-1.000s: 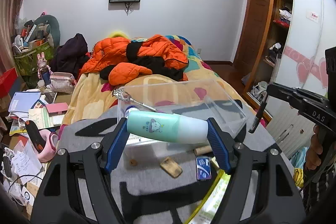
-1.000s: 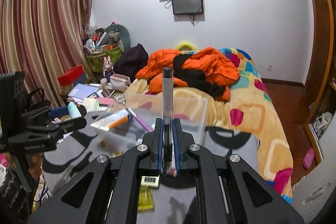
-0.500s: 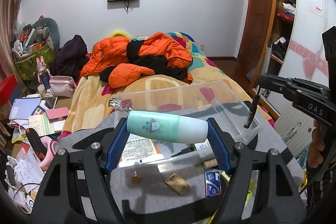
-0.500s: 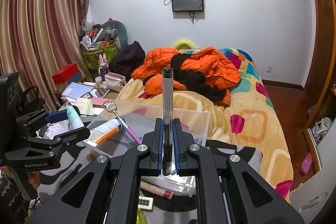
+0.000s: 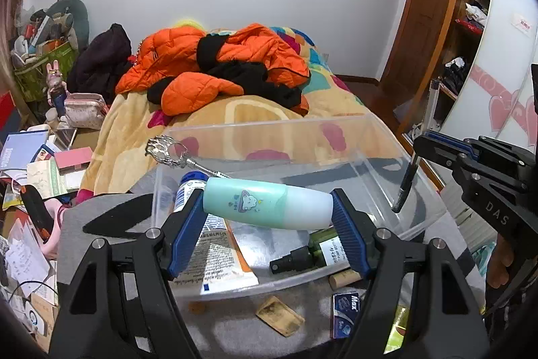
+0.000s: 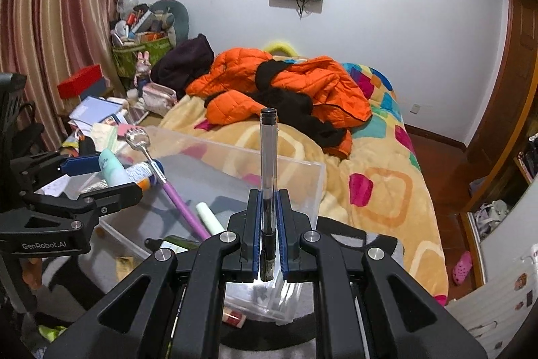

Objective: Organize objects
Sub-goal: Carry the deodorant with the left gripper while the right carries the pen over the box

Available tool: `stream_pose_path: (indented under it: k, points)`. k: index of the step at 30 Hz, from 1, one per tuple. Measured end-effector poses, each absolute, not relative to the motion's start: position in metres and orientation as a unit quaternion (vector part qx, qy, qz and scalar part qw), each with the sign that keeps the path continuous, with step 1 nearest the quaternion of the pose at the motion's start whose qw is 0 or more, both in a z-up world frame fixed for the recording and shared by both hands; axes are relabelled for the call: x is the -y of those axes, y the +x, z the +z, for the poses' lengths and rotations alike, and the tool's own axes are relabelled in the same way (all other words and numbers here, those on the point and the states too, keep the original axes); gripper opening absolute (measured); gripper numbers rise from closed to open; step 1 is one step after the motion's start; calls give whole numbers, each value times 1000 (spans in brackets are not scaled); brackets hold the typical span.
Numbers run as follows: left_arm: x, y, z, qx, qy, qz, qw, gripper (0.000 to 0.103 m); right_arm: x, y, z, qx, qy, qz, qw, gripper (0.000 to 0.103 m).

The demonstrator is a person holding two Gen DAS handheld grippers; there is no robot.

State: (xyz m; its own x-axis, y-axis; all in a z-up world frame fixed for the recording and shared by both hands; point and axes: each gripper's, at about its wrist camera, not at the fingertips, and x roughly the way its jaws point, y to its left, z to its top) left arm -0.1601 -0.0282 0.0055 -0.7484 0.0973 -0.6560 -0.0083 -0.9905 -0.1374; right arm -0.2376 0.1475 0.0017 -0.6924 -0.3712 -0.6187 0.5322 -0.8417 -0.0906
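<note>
My left gripper (image 5: 267, 207) is shut on a mint-green and white bottle (image 5: 255, 204), gripped end to end between the blue pads, just above the near left part of a clear plastic box (image 5: 269, 125). My right gripper (image 6: 268, 201) is shut on a clear pen (image 6: 269, 157) that stands upright, its dark tip (image 5: 401, 194) over the box's right side. Inside the box lie a toothpaste tube (image 5: 215, 244), a dark green spray bottle (image 5: 316, 253) and a silver-headed wand (image 5: 164, 150) with a purple handle (image 6: 181, 204). The right wrist view shows the left gripper (image 6: 111, 177) and bottle (image 6: 112, 169) at the left.
On the grey blanket in front of the box lie a cork (image 5: 346, 276), a blue packet (image 5: 346, 308) and a brown wrapper (image 5: 279, 320). An orange jacket (image 5: 208, 63) is heaped on the bed behind. A cluttered side table (image 5: 33, 157) stands left, a wardrobe (image 5: 470, 22) right.
Both grippers moved forward and down over the box, which now looks nearer. The bottle and the pen stayed gripped and now hang above the box's inside.
</note>
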Motion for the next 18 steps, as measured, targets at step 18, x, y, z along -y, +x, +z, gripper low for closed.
stream_pose_path:
  k: [18]
  points:
    - [21,-177,-17,39,-387,921,28,73,-112,-259,-34,-173,340,-884,269,8]
